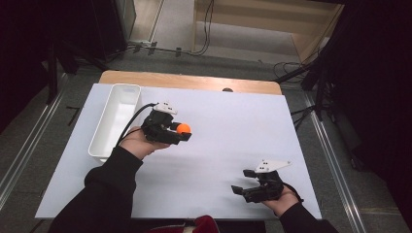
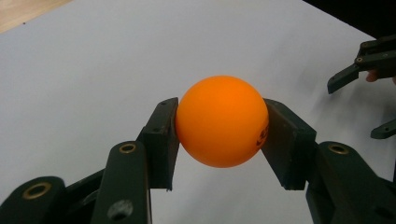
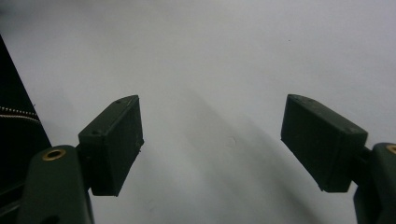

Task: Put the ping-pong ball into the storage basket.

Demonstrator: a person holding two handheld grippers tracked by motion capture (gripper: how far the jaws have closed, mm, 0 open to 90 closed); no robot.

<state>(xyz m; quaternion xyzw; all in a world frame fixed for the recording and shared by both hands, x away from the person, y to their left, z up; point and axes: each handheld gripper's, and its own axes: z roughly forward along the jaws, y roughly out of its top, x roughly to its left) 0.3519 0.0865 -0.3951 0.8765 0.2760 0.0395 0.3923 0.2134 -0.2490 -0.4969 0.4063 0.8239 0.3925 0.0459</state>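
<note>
An orange ball sits clamped between the two pads of my left gripper, held a little above the white table sheet. In the high view the same ball shows at the tip of the left gripper, just right of the white bin. My right gripper rests low near the table's front right, its jaws wide apart with only bare sheet between them. The right gripper view shows that gripper open over the sheet.
A long white bin stands at the left side of the sheet, its inside looking bare. The wooden table edge runs along the back. Cables and dark stands surround the table on the floor.
</note>
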